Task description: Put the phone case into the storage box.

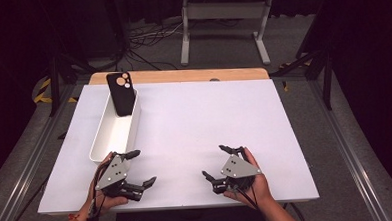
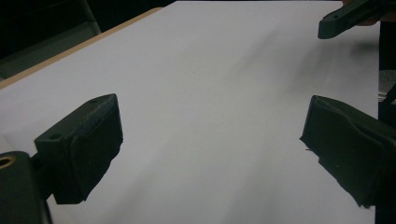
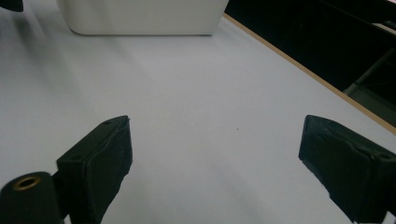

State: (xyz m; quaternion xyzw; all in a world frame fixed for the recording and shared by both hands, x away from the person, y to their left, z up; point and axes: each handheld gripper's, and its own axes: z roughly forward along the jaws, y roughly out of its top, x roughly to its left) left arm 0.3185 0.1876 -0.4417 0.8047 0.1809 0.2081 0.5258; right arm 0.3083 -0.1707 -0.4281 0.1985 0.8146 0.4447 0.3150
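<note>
Left tongs point(image 1: 140, 168) and right tongs point(image 1: 216, 162) released near white tabletop's point(image 1: 204, 120) front edge, black phone case point(image 1: 121, 93) leaning in long white plastic bin point(image 1: 115, 129) by left edge

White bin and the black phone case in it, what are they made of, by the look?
White bin: likely moulded plastic, smooth with a slight sheen; rounded corners and thin, even walls suggest it.
Black phone case: probably soft matte plastic or silicone; dull dark surface without glare, round camera cut-outs at its top. Which of the two, the pictures leave open.
</note>
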